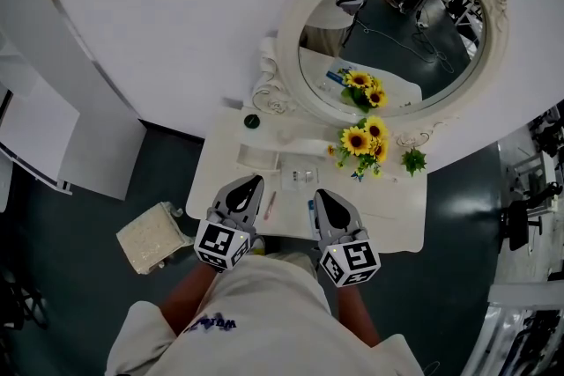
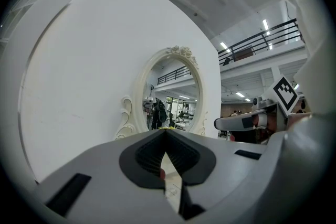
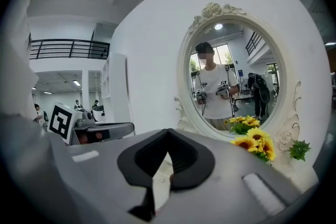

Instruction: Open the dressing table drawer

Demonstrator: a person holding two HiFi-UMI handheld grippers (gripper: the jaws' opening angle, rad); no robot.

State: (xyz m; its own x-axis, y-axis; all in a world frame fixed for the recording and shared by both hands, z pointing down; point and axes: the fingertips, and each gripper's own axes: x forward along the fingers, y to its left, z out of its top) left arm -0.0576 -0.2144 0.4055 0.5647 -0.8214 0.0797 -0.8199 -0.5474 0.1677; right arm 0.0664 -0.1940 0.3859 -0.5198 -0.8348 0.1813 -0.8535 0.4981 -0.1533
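Observation:
A white dressing table (image 1: 227, 143) with an oval mirror (image 1: 414, 66) stands against the white wall. Its front edge lies under my two grippers and the drawer front is hidden from the head view. My left gripper (image 1: 250, 183) hovers over the table's front left, jaws shut with nothing between them. My right gripper (image 1: 322, 196) hovers beside it at the front middle, also shut and empty. In the left gripper view the shut left gripper (image 2: 166, 131) points level at the mirror (image 2: 171, 93). The right gripper (image 3: 168, 132) faces the mirror (image 3: 236, 78) too.
Sunflowers (image 1: 366, 141) stand at the table's back right, a small green sprig (image 1: 412, 160) beside them. A dark round knob-like thing (image 1: 252, 121), a pink pen (image 1: 269, 205) and small items lie on the top. A beige stool (image 1: 152, 236) sits on the floor at the left.

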